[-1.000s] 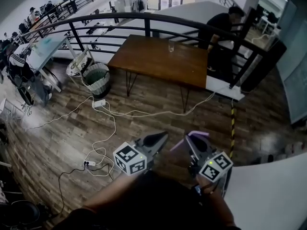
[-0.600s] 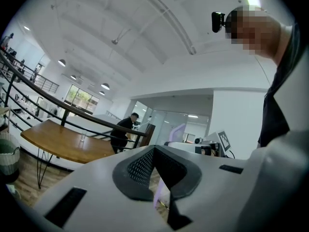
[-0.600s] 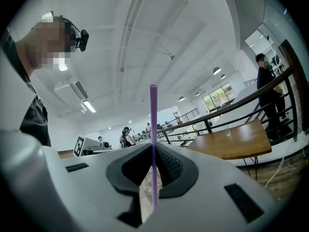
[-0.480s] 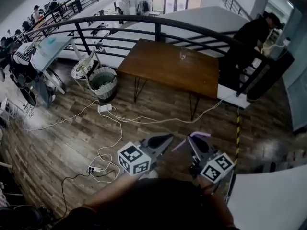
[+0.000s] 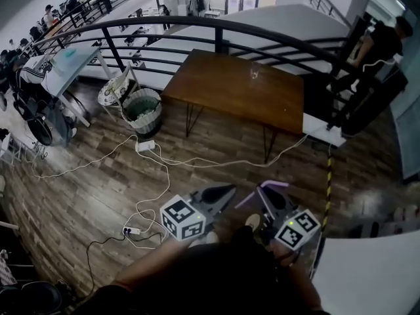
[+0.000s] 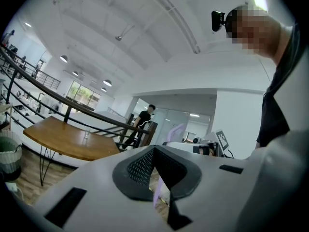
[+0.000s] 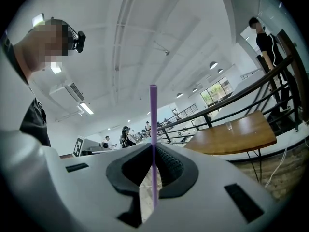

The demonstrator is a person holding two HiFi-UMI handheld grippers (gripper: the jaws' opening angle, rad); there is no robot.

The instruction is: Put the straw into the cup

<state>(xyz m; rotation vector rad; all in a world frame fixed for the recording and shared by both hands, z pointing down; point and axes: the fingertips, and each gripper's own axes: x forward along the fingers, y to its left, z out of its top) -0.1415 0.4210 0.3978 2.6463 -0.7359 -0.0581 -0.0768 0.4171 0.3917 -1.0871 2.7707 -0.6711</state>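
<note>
A clear cup stands near the far edge of a brown wooden table, several steps ahead of me; it also shows as the cup and the cup in the gripper views. My right gripper is shut on a purple straw, which sticks up between its jaws. In the head view the straw pokes out to both sides. My left gripper is held beside the right one, jaws together; a purple sliver shows through their slit.
A black railing runs behind the table. A wire bin stands left of it. White cables and a power strip lie across the wood floor. A person stands on the stairs at the right. A white surface is at my right.
The table and cup have shifted slightly in the head view as I moved. The person at the stairs has gone further right. Both grippers keep their pose.
</note>
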